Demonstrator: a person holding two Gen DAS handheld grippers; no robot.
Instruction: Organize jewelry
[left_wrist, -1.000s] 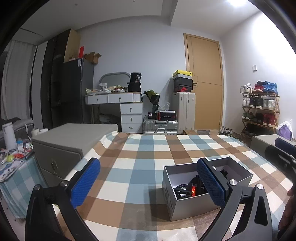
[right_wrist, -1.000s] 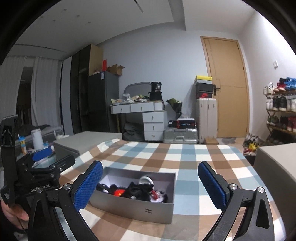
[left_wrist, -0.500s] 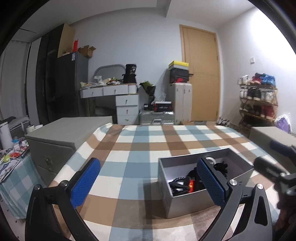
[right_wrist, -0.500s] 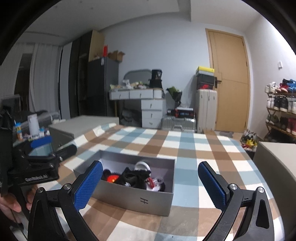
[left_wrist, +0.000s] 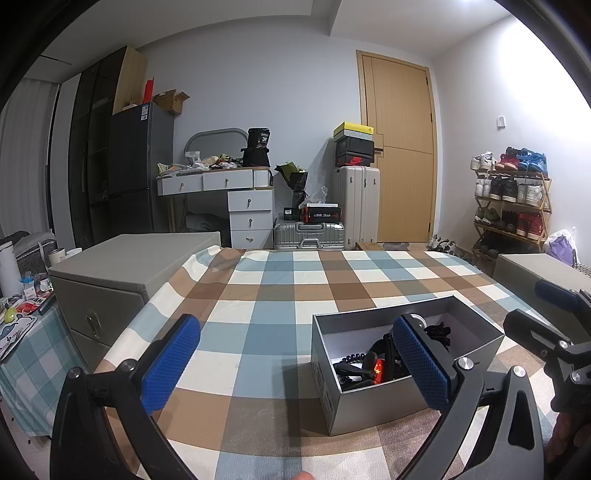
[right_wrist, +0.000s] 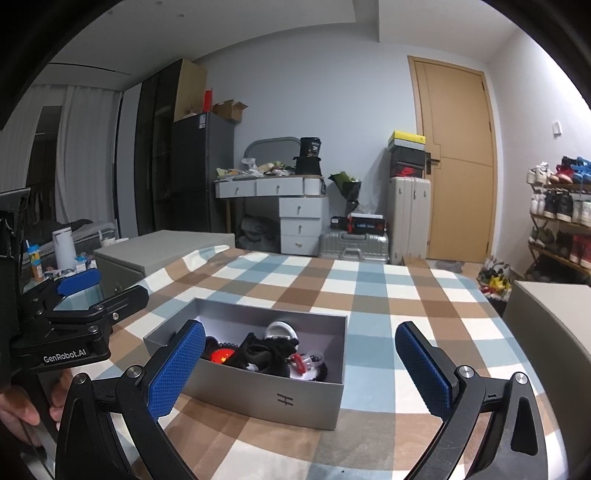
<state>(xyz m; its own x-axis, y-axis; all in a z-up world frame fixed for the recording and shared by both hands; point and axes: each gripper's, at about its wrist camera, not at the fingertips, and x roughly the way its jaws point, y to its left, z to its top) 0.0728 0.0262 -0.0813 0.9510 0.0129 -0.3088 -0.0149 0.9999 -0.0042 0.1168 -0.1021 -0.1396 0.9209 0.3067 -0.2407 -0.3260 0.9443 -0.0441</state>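
Both tongs stand wide open, gripping nothing: left gripper (left_wrist: 299, 363) and right gripper (right_wrist: 301, 365), each with two blue pads. One grey box (right_wrist: 258, 395) of tangled jewelry (right_wrist: 266, 350) sits on the checked cloth (left_wrist: 295, 280) ahead of them

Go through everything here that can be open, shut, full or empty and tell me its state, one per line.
Left claw: open, holding nothing.
Right claw: open, holding nothing.
Grey box: lid off, jewelry piled inside.
Wooden door: shut.
Desk drawers: all pushed in.
Upright suitcase: closed.
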